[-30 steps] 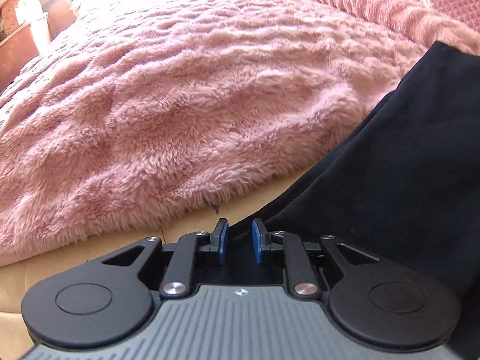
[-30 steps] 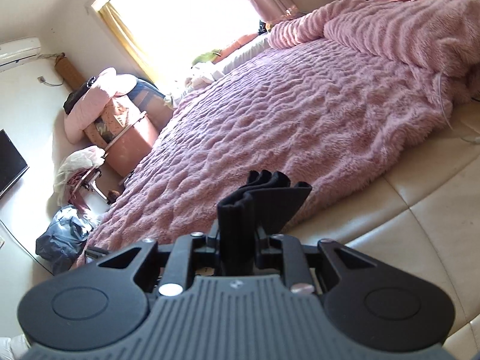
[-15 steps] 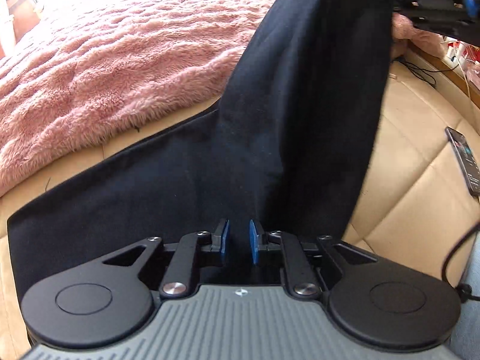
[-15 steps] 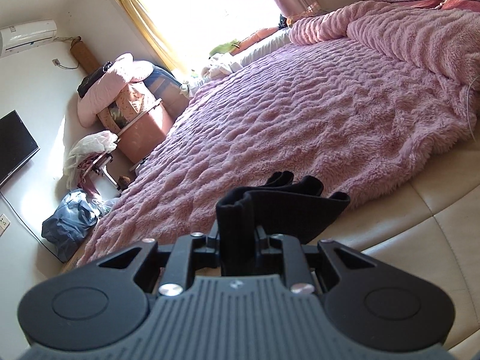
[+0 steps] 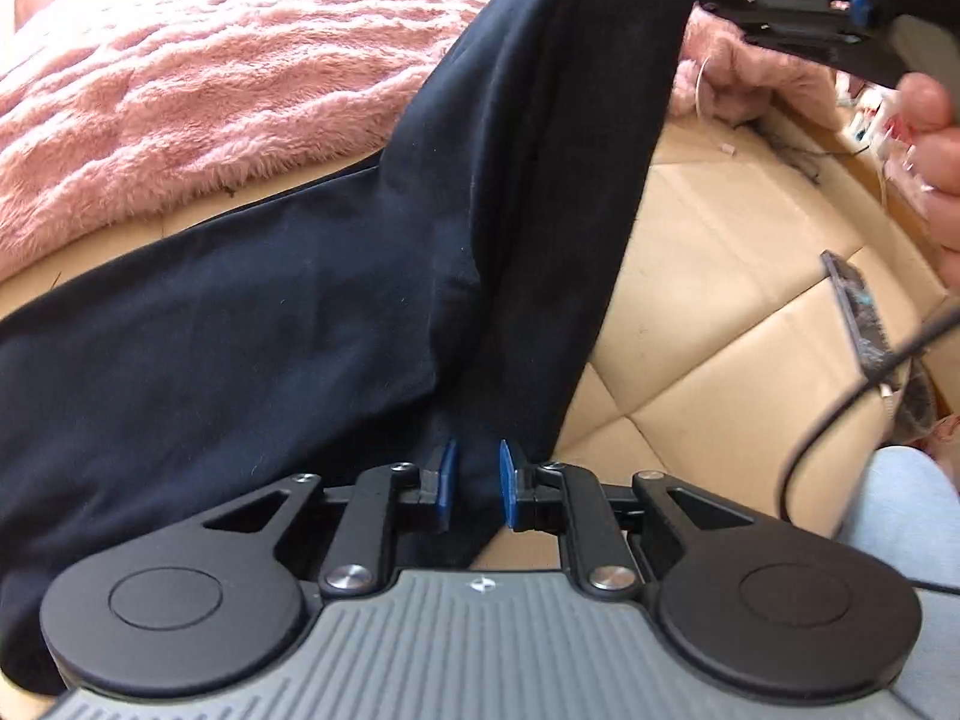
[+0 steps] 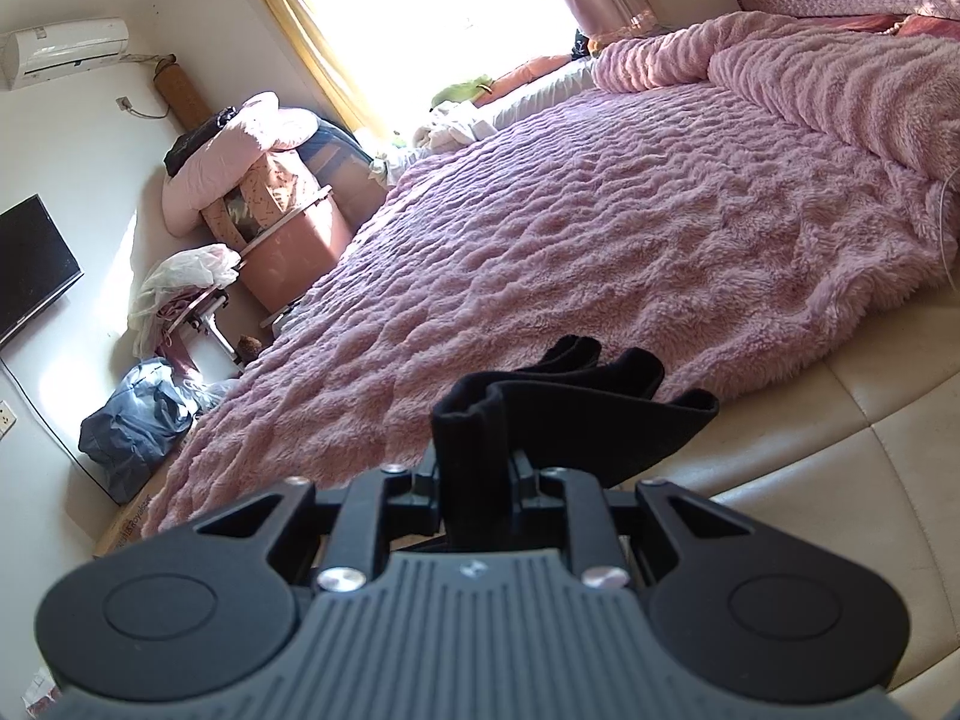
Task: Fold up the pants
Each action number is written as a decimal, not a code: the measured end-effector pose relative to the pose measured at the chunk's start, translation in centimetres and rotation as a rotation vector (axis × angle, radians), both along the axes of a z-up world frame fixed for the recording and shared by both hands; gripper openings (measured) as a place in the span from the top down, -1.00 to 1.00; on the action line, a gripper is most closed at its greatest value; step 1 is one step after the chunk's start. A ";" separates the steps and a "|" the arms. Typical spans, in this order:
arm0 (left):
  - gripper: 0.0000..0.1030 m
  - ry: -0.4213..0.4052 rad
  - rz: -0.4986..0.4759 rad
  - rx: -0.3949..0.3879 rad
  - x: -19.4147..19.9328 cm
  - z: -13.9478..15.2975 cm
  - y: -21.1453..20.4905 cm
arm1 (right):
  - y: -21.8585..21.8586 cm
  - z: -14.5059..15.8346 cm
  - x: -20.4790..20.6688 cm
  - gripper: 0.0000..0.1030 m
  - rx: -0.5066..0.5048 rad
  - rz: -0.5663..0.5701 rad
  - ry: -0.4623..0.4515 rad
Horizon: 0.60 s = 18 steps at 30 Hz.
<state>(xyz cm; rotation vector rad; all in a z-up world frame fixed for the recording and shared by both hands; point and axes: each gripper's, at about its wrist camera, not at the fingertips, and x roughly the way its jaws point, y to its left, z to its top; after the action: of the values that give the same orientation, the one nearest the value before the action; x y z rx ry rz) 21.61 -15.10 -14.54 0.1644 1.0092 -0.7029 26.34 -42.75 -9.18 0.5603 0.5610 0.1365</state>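
Dark pants point(image 5: 252, 348) stretch from the right gripper point(image 6: 474, 474), whose jaws clamp a bunched end held high, down to the left gripper point(image 5: 474, 483), whose jaws pinch a fold near the tan bed point(image 5: 720, 276); remainder drapes leftward.

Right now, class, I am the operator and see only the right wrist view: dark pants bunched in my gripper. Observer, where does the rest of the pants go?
Observer: The pants hang from the right gripper down onto the beige cushion.
Operator: And the left gripper?
Observer: The left gripper has a fold of that cloth filling the gap between its blue pads.
Operator: Anything near the landing spot?
Observer: A phone lies on the cushion, right of the cloth, apart from it.
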 end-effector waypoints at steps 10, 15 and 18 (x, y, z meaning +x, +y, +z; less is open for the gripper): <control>0.63 -0.110 0.321 0.059 2.1 4.5 14.4 | 9.7 3.1 0.6 0.71 -0.188 0.177 -0.059; 0.62 -0.030 0.480 0.027 3.9 4.4 21.8 | 18.0 2.0 2.1 0.71 -0.265 0.324 -0.043; 0.62 -0.010 0.529 -0.005 4.0 3.8 23.8 | 24.6 -1.9 2.9 0.71 -0.376 0.469 0.036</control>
<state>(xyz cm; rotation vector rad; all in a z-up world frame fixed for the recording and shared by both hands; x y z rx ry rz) 25.60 8.70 -10.74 -0.1037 0.9856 -0.2213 29.21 -18.14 -11.05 0.0583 0.7268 0.4551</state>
